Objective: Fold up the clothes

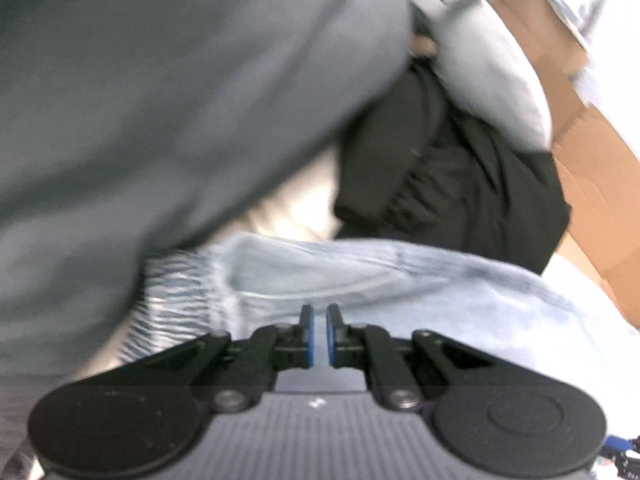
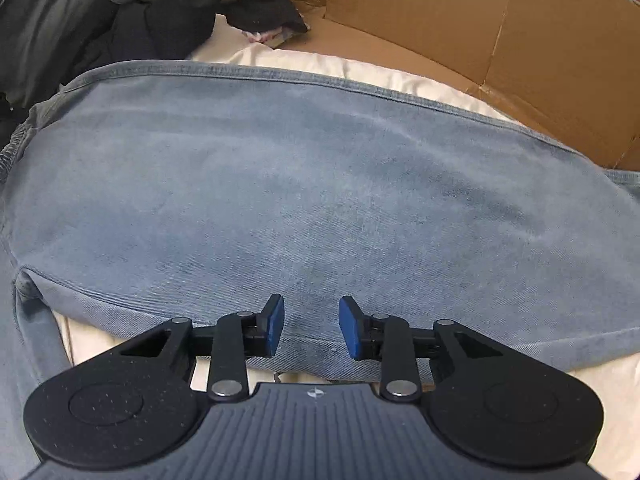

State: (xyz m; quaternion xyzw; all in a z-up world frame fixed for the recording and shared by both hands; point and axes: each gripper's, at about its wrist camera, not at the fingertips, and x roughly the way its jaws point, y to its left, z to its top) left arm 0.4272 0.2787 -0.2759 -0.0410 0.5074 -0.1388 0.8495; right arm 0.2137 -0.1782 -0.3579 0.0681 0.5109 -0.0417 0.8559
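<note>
Across the cream bed sheet (image 2: 304, 62) the denim (image 2: 320, 200) lies spread flat, 1 seamed edge straight; whether folds remain is unclear. Right gripper (image 2: 311, 326) hovers with jaws wide; left gripper (image 1: 319, 330) nearly closed, apparently empty.

blurred grey garment (image 1: 160, 100), jeans (image 2: 320, 200) cropped

A cream bed sheet (image 2: 360, 65) lies under my work. Blue denim (image 2: 300, 184) spreads flat across it, dark clothes (image 2: 160, 20) far left, cardboard box (image 2: 460, 32) far right.
</note>
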